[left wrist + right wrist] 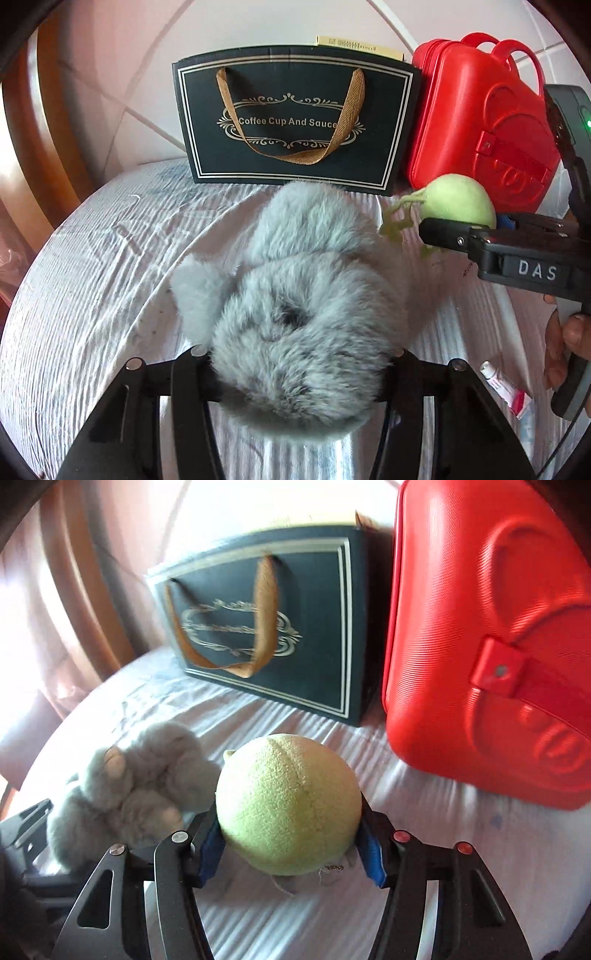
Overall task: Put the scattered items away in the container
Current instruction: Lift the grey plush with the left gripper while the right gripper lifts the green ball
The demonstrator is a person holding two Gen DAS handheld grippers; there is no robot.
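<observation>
Nearest the left wrist camera, a grey furry plush toy fills the space between the black fingers of the left gripper, which are closed against its two sides and hold it above a round table under a white ribbed cloth. In the right wrist view the same toy appears at lower left, beside the left gripper's dark body.

Nearest the right wrist camera, a pale green plush ball with a stitched seam sits clamped between the blue-padded fingers of the right gripper; both pads press on its sides. From the left wrist view the ball, with a green leafy stalk, shows behind one black finger of the right gripper, whose body bears the letters "DAS"; a hand grips its handle at the right edge.

At the back of the table stands a dark gift bag with brown ribbon handles, lettered "Coffee Cup And Sauce", its top open. Just beside it on the right stands a red hard-shell case with loop handles, upright and closed. Both toys lie in front of the bag, outside it. A small white and pink tube lies on the cloth near the hand.
</observation>
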